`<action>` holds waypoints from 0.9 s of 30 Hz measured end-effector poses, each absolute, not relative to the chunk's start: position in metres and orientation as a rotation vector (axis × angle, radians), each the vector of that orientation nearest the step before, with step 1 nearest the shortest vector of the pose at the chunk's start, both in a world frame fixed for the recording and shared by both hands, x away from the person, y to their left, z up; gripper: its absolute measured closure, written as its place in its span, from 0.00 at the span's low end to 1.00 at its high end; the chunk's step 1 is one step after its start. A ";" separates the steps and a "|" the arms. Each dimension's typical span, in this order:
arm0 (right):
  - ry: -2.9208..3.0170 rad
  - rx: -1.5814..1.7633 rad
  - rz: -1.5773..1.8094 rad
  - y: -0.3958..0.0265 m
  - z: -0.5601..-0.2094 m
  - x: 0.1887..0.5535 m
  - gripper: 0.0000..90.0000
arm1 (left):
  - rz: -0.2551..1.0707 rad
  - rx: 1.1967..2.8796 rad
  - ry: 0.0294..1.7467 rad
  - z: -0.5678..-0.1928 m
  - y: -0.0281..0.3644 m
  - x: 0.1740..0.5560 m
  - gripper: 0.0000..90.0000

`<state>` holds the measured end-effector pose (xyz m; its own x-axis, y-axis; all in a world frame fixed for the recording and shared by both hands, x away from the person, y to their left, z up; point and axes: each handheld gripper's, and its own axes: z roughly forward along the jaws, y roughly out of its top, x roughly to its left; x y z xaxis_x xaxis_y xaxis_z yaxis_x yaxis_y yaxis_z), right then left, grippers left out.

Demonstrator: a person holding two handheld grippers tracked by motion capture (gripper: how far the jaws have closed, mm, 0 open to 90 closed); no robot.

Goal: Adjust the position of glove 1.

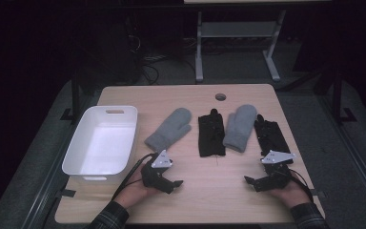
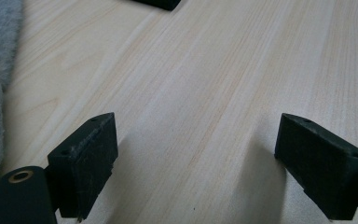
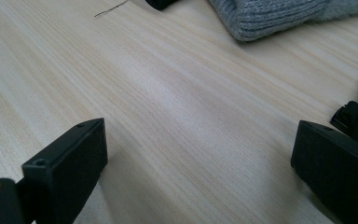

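Currently no step done — 4 gloves (image 1: 211, 134) lie on table (image 1: 195, 195), bin (image 1: 100, 143) holds nothing, L gripper (image 1: 176, 183) & R gripper (image 1: 249, 181) both open, holding nothing.

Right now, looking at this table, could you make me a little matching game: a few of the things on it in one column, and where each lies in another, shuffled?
Things:
1. white bin
2. left grey mitten
3. right grey mitten
4. left black glove

Places:
A. between the two black gloves, overlapping the left one's edge
B. at the table's left edge
C. between the two grey mittens
D. just right of the bin, thumb pointing right

Pairs: 1-B, 2-D, 3-A, 4-C
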<state>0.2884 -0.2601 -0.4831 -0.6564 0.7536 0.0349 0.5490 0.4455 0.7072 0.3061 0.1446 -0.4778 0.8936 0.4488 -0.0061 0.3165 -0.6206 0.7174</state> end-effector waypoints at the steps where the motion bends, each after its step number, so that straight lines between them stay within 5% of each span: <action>1: 2.415 1.117 1.025 -0.260 -0.483 0.288 0.04 | 0.223 2.288 0.545 -0.478 0.145 0.306 0.14; 6: 2.415 1.118 1.024 -0.260 -0.483 0.288 0.04 | 0.223 2.289 0.545 -0.478 0.145 0.306 0.14; 19: 2.408 1.078 1.085 -0.261 -0.458 0.297 0.43 | 0.220 2.272 0.557 -0.478 0.144 0.305 0.14; 27: 2.413 1.030 1.106 -0.250 -0.447 0.316 0.54 | 0.227 2.284 0.543 -0.478 0.144 0.306 0.14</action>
